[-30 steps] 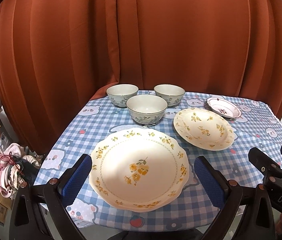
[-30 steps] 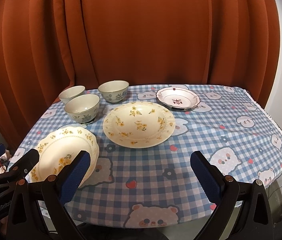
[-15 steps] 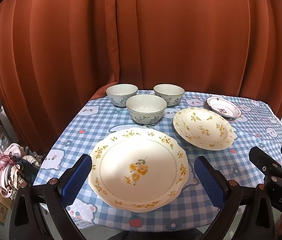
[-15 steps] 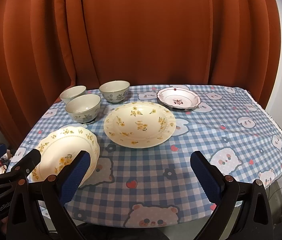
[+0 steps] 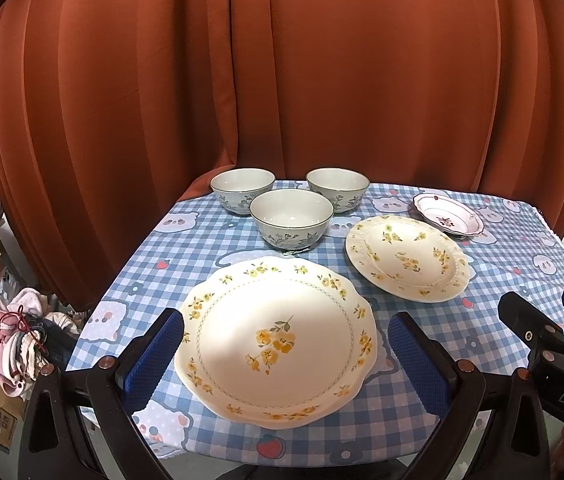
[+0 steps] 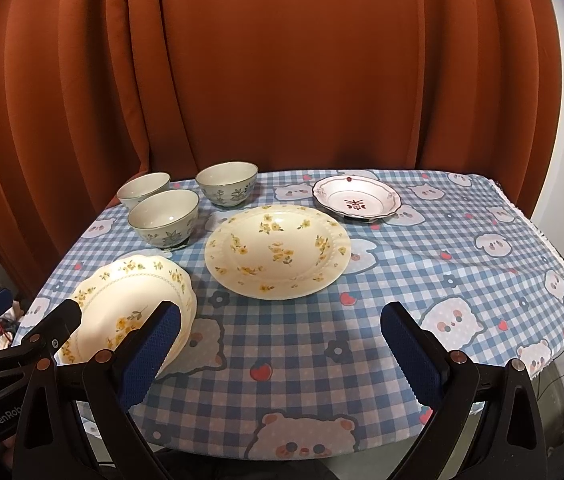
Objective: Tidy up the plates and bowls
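Note:
A large scalloped plate with yellow flowers (image 5: pixel 276 340) (image 6: pixel 130 304) lies at the near left of the table. My left gripper (image 5: pixel 285 356) hangs open just before it, empty. A round yellow-flowered plate (image 5: pixel 405 258) (image 6: pixel 278 252) sits mid-table, and a small white plate with a red motif (image 5: pixel 447 220) (image 6: pixel 355 200) lies behind it to the right. Three pale green floral bowls (image 5: pixel 291 218) (image 5: pixel 242 190) (image 5: pixel 337 188) (image 6: pixel 164 218) cluster at the far left. My right gripper (image 6: pixel 282 356) is open over bare cloth near the front edge, holding nothing.
A blue-and-white checked tablecloth with bears (image 6: pixel 441 264) covers the table. A rust-orange curtain (image 5: pixel 282 80) hangs close behind it. Bundled clothes and a cardboard box (image 5: pixel 14 344) lie on the floor at the left. The table's right edge (image 6: pixel 561 264) drops off near a white wall.
Both views have shifted very slightly; the dishes sit where they were and both grippers stay open and empty.

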Tool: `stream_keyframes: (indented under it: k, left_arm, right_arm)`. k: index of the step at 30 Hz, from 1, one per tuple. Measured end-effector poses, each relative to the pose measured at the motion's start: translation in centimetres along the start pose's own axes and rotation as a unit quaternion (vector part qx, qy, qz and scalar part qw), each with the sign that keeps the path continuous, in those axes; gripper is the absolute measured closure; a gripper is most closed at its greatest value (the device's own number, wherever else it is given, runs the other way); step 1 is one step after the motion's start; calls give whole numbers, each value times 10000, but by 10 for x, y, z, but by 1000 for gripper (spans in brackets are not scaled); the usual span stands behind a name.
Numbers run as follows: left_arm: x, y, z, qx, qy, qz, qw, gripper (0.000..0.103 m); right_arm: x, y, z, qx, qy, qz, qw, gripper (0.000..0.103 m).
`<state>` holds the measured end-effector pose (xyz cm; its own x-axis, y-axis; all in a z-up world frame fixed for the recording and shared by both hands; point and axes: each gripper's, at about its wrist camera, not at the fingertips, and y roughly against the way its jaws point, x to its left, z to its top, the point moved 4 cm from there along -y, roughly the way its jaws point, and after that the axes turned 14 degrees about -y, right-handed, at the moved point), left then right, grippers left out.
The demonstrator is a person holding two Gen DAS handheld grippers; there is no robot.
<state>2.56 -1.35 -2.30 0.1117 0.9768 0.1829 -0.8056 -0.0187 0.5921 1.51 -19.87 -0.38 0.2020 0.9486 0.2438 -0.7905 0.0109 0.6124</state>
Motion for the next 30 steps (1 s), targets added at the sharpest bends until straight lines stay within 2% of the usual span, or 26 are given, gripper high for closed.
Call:
stream_keyframes:
  k: [18, 30]
  left_arm:
    - [-3, -2, 2, 31, 3, -3, 10000, 0]
    - [16, -23, 9, 171, -128, 43, 9998, 1]
  right_arm:
    - [0, 0, 1, 13, 6, 15, 10000, 2]
    - [14, -18, 4, 193, -35, -95, 9998, 2]
